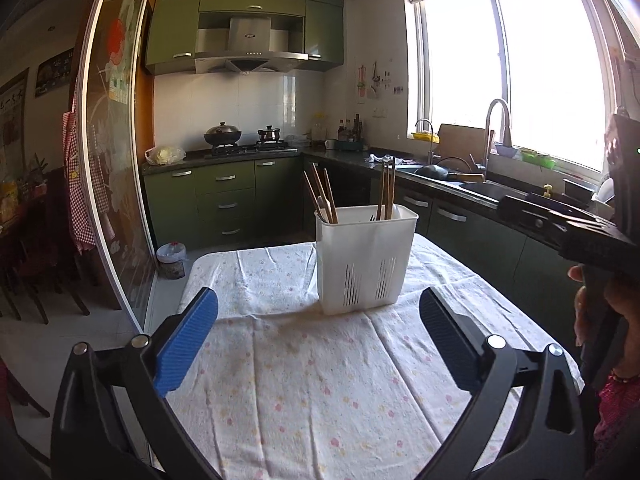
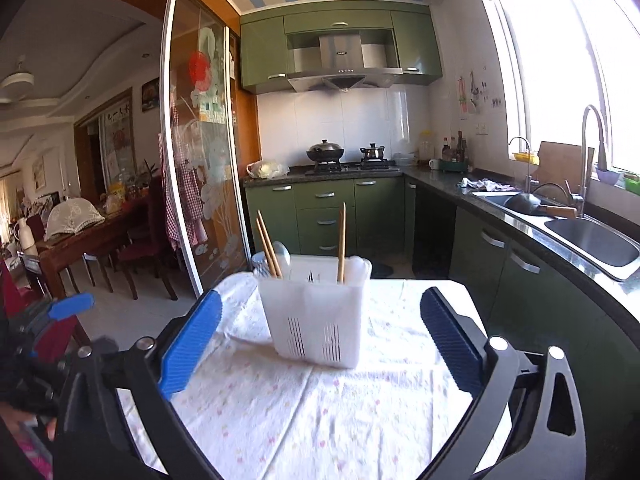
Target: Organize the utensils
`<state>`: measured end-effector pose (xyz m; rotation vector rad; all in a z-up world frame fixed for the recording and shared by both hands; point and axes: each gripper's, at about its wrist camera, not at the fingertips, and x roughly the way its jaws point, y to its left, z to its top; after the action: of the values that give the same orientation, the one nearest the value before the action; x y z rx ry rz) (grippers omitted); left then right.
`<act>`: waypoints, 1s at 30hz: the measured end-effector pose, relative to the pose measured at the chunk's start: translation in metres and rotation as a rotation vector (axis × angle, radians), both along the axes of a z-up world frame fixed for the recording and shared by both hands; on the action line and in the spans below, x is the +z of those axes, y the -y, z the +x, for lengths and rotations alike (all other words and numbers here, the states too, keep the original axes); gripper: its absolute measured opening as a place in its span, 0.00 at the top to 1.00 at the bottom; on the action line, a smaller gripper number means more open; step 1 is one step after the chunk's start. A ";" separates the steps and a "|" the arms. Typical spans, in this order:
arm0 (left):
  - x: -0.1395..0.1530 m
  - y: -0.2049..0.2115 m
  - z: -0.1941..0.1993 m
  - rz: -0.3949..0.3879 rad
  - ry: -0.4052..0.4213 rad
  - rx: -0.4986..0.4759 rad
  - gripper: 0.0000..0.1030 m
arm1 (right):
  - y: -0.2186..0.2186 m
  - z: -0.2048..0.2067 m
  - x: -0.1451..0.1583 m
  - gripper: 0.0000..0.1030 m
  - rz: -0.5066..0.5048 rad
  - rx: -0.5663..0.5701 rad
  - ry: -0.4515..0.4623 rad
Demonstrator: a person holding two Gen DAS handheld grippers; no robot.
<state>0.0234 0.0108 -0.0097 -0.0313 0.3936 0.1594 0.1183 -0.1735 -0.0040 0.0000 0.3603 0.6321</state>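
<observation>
In the left wrist view, the left hand-held gripper (image 1: 318,340) is hovering low over the counter (image 1: 280,400), which is wearing a white floral cloth, and its blue-padded fingers (image 1: 188,344) are standing wide apart with nothing between them. The white utensil holder (image 1: 366,258) is sitting upright on the cloth just beyond the fingertips, slightly right of centre. Wooden chopsticks (image 1: 320,192) are leaning in its left compartment beside a pale spoon, and a second bunch of chopsticks (image 1: 387,190) is standing in the right compartment. At the right edge, a hand (image 1: 600,312) is gripping the black body of the other tool. In the right wrist view, the right hand-held gripper (image 2: 320,344) is likewise gaping fully, empty, with the utensil holder (image 2: 316,312) standing between and just past its fingertips on the same cloth. Two chopsticks (image 2: 269,246) and a spoon (image 2: 283,256) are leaning at the holder's left end, a single chopstick (image 2: 341,242) is standing upright towards the right, and fork tines are peeking over the rim in the middle.
</observation>
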 end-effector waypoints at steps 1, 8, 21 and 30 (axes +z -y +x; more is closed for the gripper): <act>-0.004 0.000 -0.003 -0.001 -0.009 0.001 0.07 | 0.010 -0.009 -0.008 0.05 0.007 -0.001 -0.024; -0.006 0.001 -0.034 -0.013 -0.023 0.024 0.07 | 0.072 -0.080 -0.031 0.05 0.054 -0.016 -0.039; 0.027 0.012 -0.083 0.021 0.057 0.056 0.07 | 0.113 -0.150 0.014 0.04 0.072 -0.048 0.087; 0.026 0.003 -0.084 0.016 0.053 0.091 0.07 | 0.103 -0.149 0.020 0.04 0.080 -0.027 0.100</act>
<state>-0.0606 0.0076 0.0164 -0.0378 0.3384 0.2511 -0.0305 -0.2761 0.0158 0.0493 0.2381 0.6171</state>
